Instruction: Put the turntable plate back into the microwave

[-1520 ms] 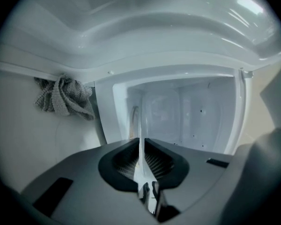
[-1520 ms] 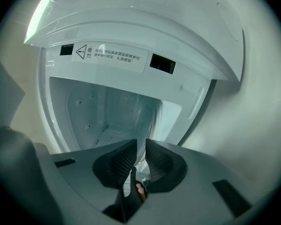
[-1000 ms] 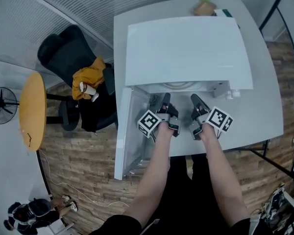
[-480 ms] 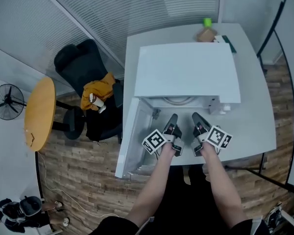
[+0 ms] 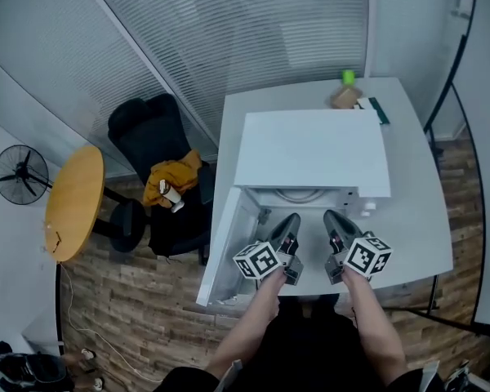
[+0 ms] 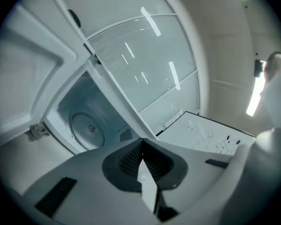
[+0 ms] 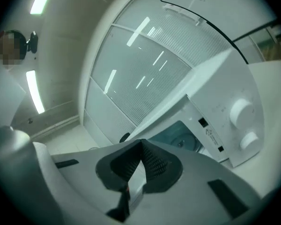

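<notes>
Both grippers [image 5: 291, 220] [image 5: 333, 218] farther back from microwave [image 5: 310, 149]

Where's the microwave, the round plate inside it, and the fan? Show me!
microwave [image 5: 310, 149], head view, the middle of its white top.
round plate [image 6: 86, 130], left gripper view, the centre of the disc inside the open microwave.
fan [image 5: 21, 174], head view, the hub of its round cage.

Head view: microwave [image 5: 310, 149] top hides most of its cavity, we get only an arc of the turntable plate [image 5: 298, 193]. Small items [image 5: 345, 96] at the worktop [image 5: 416, 211] far edge: too small to identify.
</notes>
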Action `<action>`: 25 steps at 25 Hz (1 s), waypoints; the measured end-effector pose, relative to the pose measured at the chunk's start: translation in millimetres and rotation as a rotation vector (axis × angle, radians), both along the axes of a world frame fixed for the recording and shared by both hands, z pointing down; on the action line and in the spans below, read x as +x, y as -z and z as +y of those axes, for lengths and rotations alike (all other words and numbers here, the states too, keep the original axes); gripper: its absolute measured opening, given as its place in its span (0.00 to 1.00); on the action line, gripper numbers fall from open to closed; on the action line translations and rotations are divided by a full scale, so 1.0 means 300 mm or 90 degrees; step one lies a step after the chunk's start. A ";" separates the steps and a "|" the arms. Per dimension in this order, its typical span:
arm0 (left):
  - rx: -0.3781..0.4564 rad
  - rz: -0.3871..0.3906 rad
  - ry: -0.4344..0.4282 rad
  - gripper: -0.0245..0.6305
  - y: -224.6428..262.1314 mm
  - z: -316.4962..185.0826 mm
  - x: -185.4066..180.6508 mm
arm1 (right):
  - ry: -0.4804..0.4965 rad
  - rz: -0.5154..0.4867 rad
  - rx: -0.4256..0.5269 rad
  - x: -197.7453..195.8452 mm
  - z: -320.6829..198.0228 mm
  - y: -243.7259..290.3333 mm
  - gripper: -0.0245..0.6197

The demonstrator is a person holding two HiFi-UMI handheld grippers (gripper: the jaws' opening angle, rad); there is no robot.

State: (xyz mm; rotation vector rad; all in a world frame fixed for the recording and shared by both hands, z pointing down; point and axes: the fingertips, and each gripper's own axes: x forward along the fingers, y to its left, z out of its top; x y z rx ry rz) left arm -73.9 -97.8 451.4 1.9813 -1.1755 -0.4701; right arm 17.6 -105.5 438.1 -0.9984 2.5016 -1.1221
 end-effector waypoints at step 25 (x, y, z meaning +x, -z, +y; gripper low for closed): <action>0.170 -0.316 -0.098 0.03 0.358 0.018 0.031 | 0.008 0.245 0.275 0.036 0.043 0.366 0.05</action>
